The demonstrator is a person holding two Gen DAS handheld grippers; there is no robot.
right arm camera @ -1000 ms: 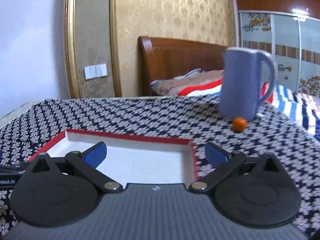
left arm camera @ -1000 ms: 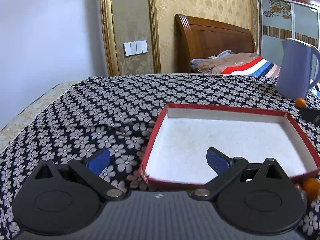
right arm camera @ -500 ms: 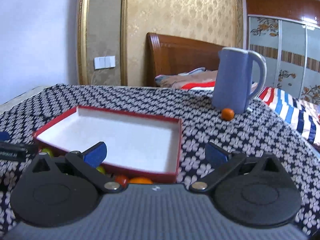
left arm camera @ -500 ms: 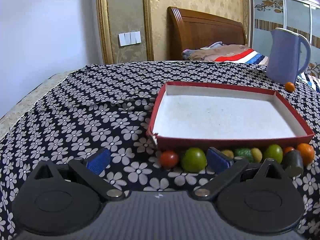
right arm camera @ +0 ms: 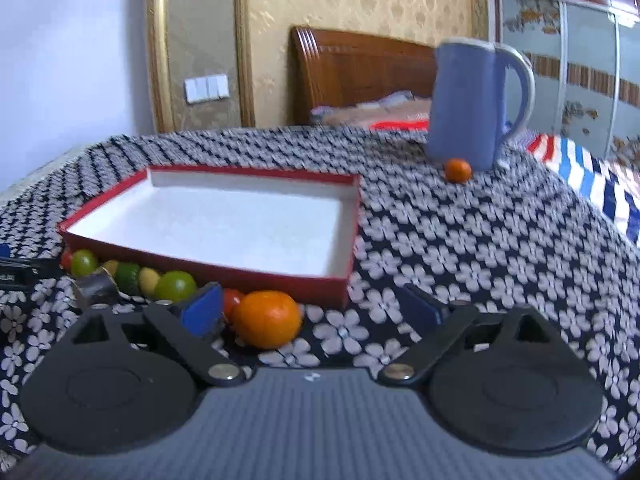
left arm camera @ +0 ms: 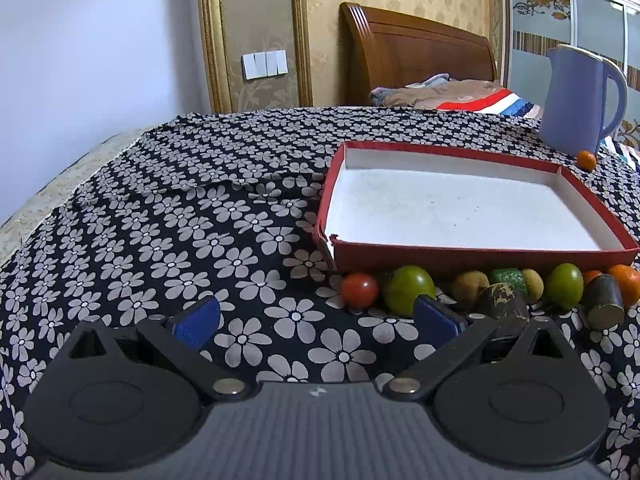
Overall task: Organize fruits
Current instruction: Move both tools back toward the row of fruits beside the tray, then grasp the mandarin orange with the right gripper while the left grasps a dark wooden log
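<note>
The red tray [left arm camera: 476, 256] is empty and the fruits [left arm camera: 408, 290] lie in a row along its near wall on the counter [left arm camera: 200, 232], one small orange [right arm camera: 458, 170] far by the blue jug [right arm camera: 468, 108]; the left hand-held gripper [left arm camera: 316, 318] is wide and empty, while the right hand-held gripper [right arm camera: 312, 312], with its jaws just closing a little, is wide beside the big orange [right arm camera: 267, 318], so nothing is sorted yet.

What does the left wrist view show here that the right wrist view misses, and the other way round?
Only the left wrist view: the left gripper, open. Only the right wrist view: the right gripper, open, jaws just closing slightly, empty, beside the big orange. Both: the empty red box, the blue jug and the small orange by it.
</note>
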